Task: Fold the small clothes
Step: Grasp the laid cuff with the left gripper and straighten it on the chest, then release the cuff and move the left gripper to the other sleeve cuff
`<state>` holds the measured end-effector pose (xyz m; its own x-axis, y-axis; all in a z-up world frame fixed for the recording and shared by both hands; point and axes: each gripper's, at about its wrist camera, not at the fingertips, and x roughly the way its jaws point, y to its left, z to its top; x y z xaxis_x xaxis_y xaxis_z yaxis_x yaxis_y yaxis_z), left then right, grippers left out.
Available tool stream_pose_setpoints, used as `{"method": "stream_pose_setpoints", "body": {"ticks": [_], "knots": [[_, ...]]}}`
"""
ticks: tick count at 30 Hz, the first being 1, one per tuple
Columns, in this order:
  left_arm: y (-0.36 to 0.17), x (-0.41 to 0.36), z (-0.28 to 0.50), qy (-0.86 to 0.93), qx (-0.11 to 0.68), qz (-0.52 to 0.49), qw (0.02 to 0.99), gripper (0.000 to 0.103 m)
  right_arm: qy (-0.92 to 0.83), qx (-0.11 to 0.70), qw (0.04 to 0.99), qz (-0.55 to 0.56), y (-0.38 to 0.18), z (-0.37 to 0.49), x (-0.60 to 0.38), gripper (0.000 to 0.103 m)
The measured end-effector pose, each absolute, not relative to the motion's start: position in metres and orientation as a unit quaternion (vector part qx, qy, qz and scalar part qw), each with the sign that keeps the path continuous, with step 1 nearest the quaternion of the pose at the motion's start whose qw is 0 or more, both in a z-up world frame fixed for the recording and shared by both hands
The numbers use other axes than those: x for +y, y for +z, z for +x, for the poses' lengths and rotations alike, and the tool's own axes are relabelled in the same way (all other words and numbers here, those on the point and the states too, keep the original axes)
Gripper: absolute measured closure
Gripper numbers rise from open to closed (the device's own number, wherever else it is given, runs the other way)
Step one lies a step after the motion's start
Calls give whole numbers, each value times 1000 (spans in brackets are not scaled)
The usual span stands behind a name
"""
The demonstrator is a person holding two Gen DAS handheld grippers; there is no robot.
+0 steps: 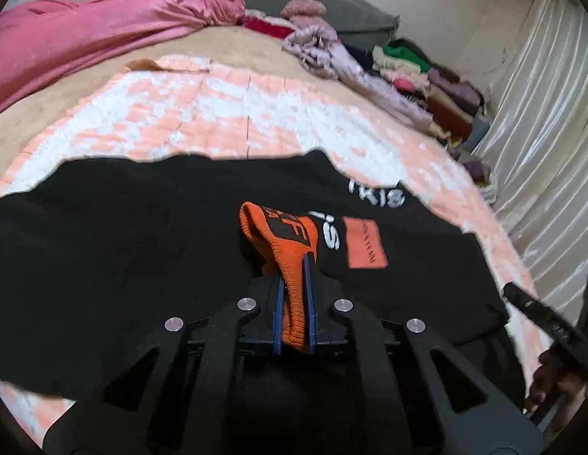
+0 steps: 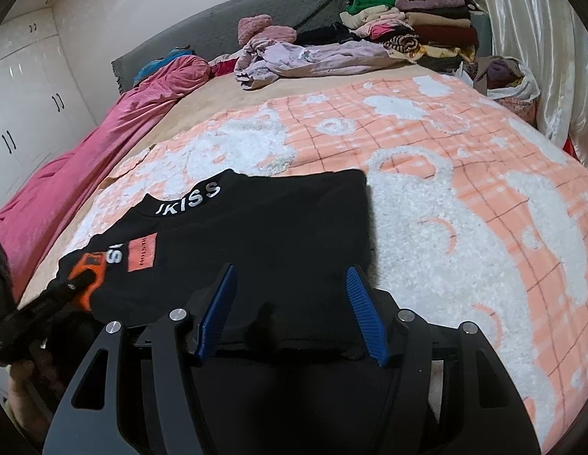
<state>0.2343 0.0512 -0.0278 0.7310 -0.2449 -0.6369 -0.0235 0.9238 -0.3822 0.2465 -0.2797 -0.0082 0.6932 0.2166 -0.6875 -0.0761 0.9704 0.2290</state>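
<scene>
The left gripper [image 1: 294, 261] was clamped on the orange ribbed cuff [image 1: 273, 235] of a black sweater [image 1: 123, 265], the knit squeezed flat between its two blue pads and bulging out in a loop past the fingertips. That cuff was held over the sweater's chest, just beside an orange rectangular patch [image 1: 364, 242] and some white lettering that was partly hidden. In the right wrist view the right gripper [image 2: 292, 292] stood with its jaws apart, the blue ribbed pads [image 2: 364, 314] spread to either side of the sweater's near edge, with black cloth between them; whether the pads touched the cloth could not be told. The left gripper also showed at the left edge of that view, with the person's hand [image 2: 24, 390] dim beneath it. The sweater lay flat on a peach and white checked blanket [image 2: 464, 208] spread over the bed, its collar bearing white letters [image 2: 189, 197] and pointing away from the grippers. Beyond the blanket a tan sheet [image 2: 225, 98] was bare, and a pink satin cover [image 2: 104, 140] ran along the left side. Farther back lay a crumpled lilac garment [image 2: 294, 58], and beside it, at the head of the bed near the right corner, a stack of folded clothes [image 2: 415, 26] in many colours. A grey padded headboard [image 2: 237, 15] stood behind them, pale shiny curtains [image 2: 521, 19] hung at the right, and white cupboard doors [image 2: 24, 94] stood at the far left.
</scene>
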Motion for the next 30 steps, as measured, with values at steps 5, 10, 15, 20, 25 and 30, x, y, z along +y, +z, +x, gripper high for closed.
{"method": "stream_pose_setpoints", "body": {"ticks": [5, 10, 15, 20, 25, 30], "knots": [[-17, 54, 230, -39, 354, -148, 923, 100, 73, 382, 918, 80, -8, 245, -279, 44], [-32, 51, 238, -21, 386, -128, 913, 97, 85, 382, 918, 67, -10, 249, -267, 44], [-17, 60, 228, 1, 363, -110, 925, 84, 94, 395, 913, 44, -18, 257, -254, 44], [-3, 79, 217, 50, 332, -107, 936, 83, 86, 424, 902, 13, -37, 264, -249, 44], [5, 54, 213, 7, 316, -89, 945, 82, 82, 427, 900, 3, -44, 263, -247, 44], [-14, 25, 222, -6, 352, -43, 935, 54, 82, 427, 901, 8, -44, 260, -249, 44]]}}
